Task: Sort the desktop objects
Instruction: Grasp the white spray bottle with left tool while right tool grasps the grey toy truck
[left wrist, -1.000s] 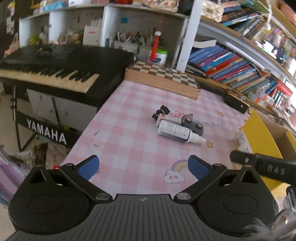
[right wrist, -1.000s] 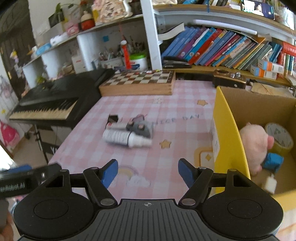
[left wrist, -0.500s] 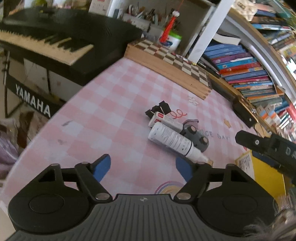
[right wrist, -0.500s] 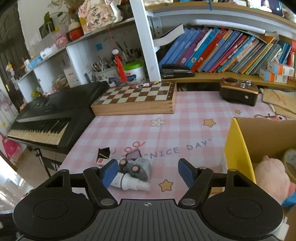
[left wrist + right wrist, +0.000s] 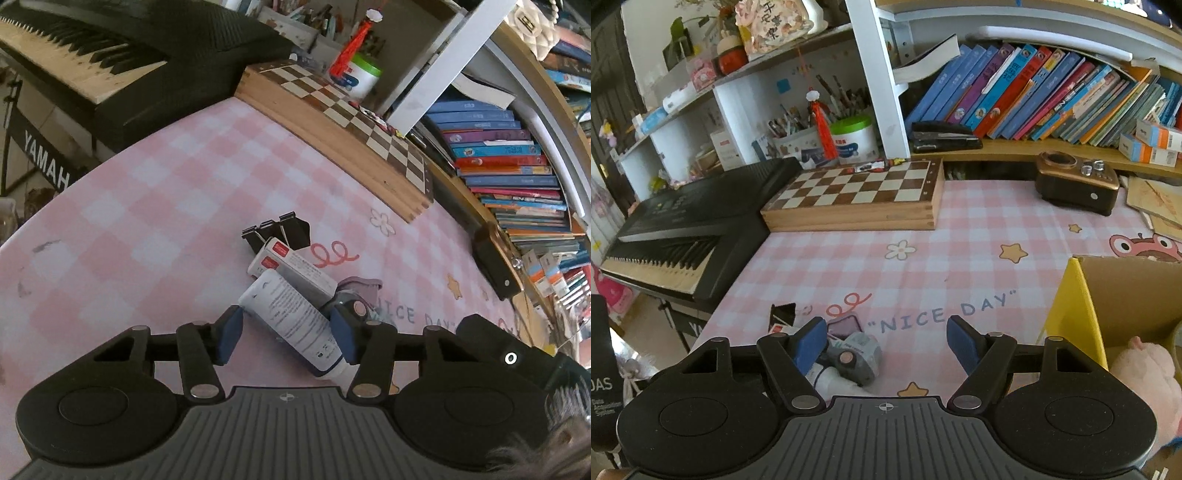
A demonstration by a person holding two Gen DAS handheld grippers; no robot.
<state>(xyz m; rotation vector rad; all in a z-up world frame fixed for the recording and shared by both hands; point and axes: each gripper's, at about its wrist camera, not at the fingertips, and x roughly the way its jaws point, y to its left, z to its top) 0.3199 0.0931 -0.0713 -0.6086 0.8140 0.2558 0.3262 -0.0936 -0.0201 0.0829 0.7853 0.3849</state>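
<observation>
A white tube [image 5: 295, 321] lies on the pink checked tablecloth [image 5: 155, 206], between the blue pads of my left gripper [image 5: 286, 334]. The jaws are open and stand on either side of the tube with small gaps. Beside the tube lie a small white box [image 5: 291, 267], black binder clips [image 5: 277, 232] and a grey toy car [image 5: 351, 301]. My right gripper [image 5: 886, 341] is open and empty, low over the cloth, with the toy car [image 5: 855, 354] and the tube's cap end [image 5: 827, 380] by its left finger. The yellow cardboard box [image 5: 1075, 314] holds a pink plush [image 5: 1148, 376].
A wooden chessboard [image 5: 857, 199] lies at the back of the table. A black Yamaha keyboard [image 5: 687, 229] stands off the left edge. A brown radio [image 5: 1075, 182] sits at the back right below the bookshelf [image 5: 1034, 92]. The right gripper's body [image 5: 517, 362] shows at the left view's right.
My left gripper has moved forward and down over the pile, so the white tube now lies between its narrowed jaws. My right gripper has moved forward and left, away from the box.
</observation>
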